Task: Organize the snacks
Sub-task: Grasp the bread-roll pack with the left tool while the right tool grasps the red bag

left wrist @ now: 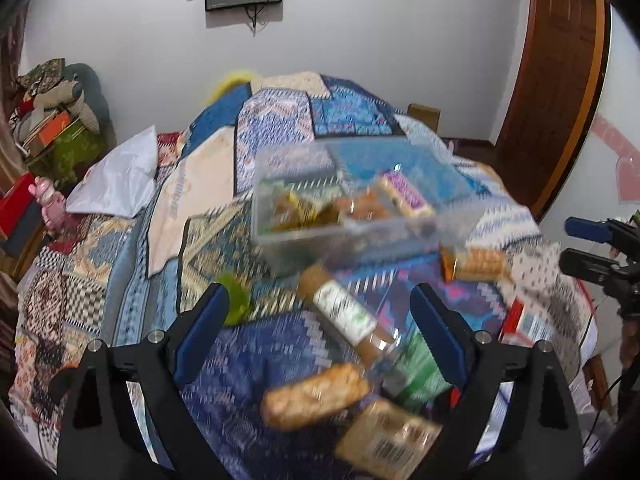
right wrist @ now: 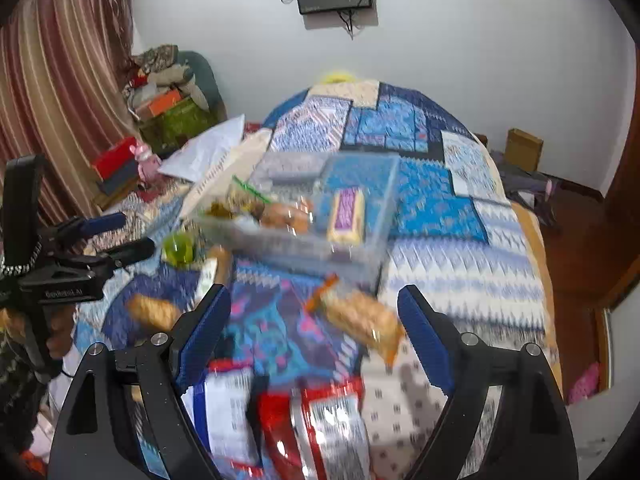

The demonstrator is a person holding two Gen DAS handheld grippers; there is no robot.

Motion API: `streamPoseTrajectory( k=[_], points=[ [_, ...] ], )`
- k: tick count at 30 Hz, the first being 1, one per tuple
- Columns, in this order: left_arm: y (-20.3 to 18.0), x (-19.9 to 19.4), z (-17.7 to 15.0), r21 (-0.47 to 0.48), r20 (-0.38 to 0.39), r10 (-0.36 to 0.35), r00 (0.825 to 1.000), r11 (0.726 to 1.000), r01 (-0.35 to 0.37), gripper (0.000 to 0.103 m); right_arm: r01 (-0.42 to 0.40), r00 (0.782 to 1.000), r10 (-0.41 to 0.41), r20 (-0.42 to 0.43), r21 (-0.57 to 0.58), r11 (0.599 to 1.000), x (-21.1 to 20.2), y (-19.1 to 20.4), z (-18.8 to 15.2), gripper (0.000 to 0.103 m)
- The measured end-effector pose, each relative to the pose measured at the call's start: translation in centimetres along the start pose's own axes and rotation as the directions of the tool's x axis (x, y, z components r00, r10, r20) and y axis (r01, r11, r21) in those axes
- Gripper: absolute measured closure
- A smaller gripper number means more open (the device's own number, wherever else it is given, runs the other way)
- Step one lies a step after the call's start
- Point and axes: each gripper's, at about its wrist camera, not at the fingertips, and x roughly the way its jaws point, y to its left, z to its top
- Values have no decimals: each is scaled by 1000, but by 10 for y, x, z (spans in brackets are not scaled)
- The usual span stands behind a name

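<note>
A clear plastic box [left wrist: 352, 200] [right wrist: 304, 216] with several snacks in it sits on the patterned bedspread. Loose snacks lie in front of it: a brown bottle with a white label [left wrist: 344, 312], a golden snack bar [left wrist: 316, 396], a tan packet [left wrist: 390, 440], a green packet [left wrist: 420, 372] and an orange-ended bar [left wrist: 476, 266] [right wrist: 360, 320]. Red and white packets [right wrist: 320, 420] lie near the right gripper. My left gripper [left wrist: 320, 320] is open and empty above the bottle. My right gripper [right wrist: 314, 320] is open and empty, left of the orange-ended bar. Both views are blurred.
A green round object [right wrist: 180, 248] [left wrist: 236, 300] lies left of the box. A white bag [left wrist: 116, 180] and a beige cloth [left wrist: 196, 200] lie on the bed's left. Cluttered shelves [right wrist: 168, 100] stand by the wall. The bed's right edge [right wrist: 548, 300] drops to a wooden floor.
</note>
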Motion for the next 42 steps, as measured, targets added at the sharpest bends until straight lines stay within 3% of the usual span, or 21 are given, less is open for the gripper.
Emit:
streamPoseTrajectory(
  k=[9, 20, 26, 30, 33, 38, 42],
  points=[
    [11, 6, -51, -72, -81, 12, 997, 997, -17, 10, 15, 995, -11, -95, 47, 999, 4, -13, -53, 19],
    [6, 30, -67, -94, -144, -16, 989, 996, 2, 10, 0, 974, 11, -224, 49, 999, 29, -3, -94, 19],
    [8, 47, -68, -125, -167, -24, 986, 992, 3, 10, 20, 969, -21, -246, -9, 1000, 40, 6, -100, 19],
    [11, 53, -69, -161, -166, -31, 986, 987, 4, 11, 3, 970, 0, -242, 11, 1000, 44, 2, -101, 19],
    [7, 54, -70, -152, -156, -43, 987, 988, 19, 23, 5, 971, -2, -240, 12, 1000, 46, 1, -101, 19],
    [3, 50, -71, -137, -135, -38, 990, 990, 19, 26, 25, 976, -21, -217, 15, 1000, 44, 0, -98, 36],
    [2, 42, -69, -115, -118, -21, 993, 993, 7, 26, 18, 981, -7, -193, 55, 998, 39, -9, -95, 38]
  ],
)
